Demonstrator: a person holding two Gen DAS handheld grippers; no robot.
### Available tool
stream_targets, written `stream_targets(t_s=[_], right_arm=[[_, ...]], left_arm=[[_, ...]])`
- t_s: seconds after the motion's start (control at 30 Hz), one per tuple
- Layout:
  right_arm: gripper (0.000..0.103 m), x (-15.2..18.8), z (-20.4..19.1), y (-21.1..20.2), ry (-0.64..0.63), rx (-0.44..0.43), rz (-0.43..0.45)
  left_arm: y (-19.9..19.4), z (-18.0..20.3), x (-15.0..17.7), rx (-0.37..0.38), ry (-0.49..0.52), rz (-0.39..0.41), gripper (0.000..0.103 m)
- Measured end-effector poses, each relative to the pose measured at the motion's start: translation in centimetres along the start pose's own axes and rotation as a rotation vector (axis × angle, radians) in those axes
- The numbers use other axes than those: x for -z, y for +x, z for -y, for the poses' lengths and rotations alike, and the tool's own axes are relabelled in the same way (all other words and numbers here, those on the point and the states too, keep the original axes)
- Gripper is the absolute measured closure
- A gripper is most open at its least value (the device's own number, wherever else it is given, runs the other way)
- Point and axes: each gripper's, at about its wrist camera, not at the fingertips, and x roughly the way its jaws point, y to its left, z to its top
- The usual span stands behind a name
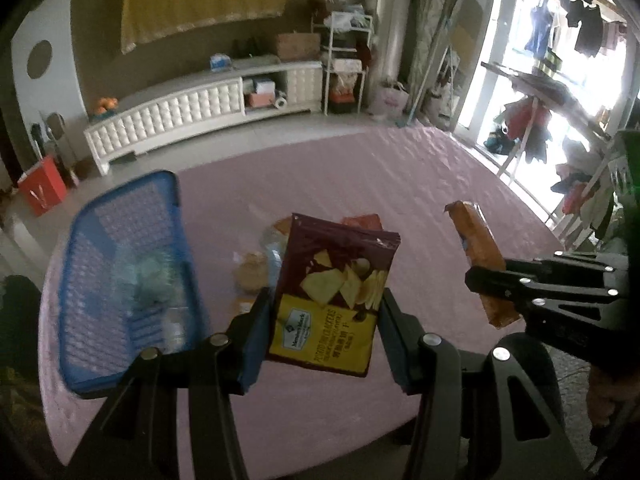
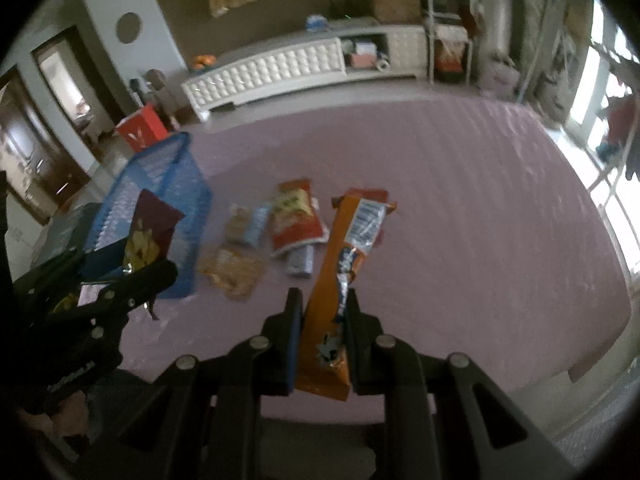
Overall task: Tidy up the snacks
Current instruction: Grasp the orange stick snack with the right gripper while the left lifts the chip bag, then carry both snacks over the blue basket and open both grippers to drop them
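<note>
My left gripper (image 1: 324, 312) is shut on a purple and yellow potato crackers bag (image 1: 336, 280), held upright above the pink table (image 1: 400, 176). The blue mesh basket (image 1: 120, 272) stands just left of it, with blurred pale packets inside. My right gripper (image 2: 322, 312) is shut on a long orange snack packet (image 2: 348, 248), lifted off the table. In the left wrist view the right gripper (image 1: 486, 280) and the orange packet (image 1: 478, 240) are at the right. In the right wrist view the left gripper (image 2: 132, 276) holds the crackers bag (image 2: 150, 228) beside the basket (image 2: 160, 192).
Loose snacks lie mid-table: a red and green bag (image 2: 296, 220), a clear pack of brown biscuits (image 2: 232, 268), a pale blue pack (image 2: 246, 222), a small silvery pack (image 2: 300, 264). Beyond the table stand a white cabinet (image 1: 180, 120), a red box (image 1: 42, 190) and a clothes rack (image 1: 532, 136).
</note>
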Motion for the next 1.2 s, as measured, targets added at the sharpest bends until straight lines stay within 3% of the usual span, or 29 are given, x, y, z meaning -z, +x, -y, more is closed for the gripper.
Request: stream_targets(t_s=[0.27,0.7,1.03,1.2], right_arm=[[0.080,-1.3,-5.7,-2.1,-0.132,-0.034,0.066],[0.080,-3.7,-15.6,-1.8,-0.307,-0.129,0.101],[0.080,-5.5,-19.8,0.6,-0.393,-0.169,0.098],[0.080,-5.5,-20.6,3.7,-0.397,-0.179,0.045]], left_arm=[[-5.9,-4.2,0.4,-0.035,-0.041,0.082,0.055],[-11.5,-13.0,0.8,-0.159,-0.112,0.110,0.055],[-10.4,-18.0,1.5,-0.171,-0.193,0.096,0.055],[-7.6,-20.1,2.2,-0.125,-0.243,0.061,0.055]])
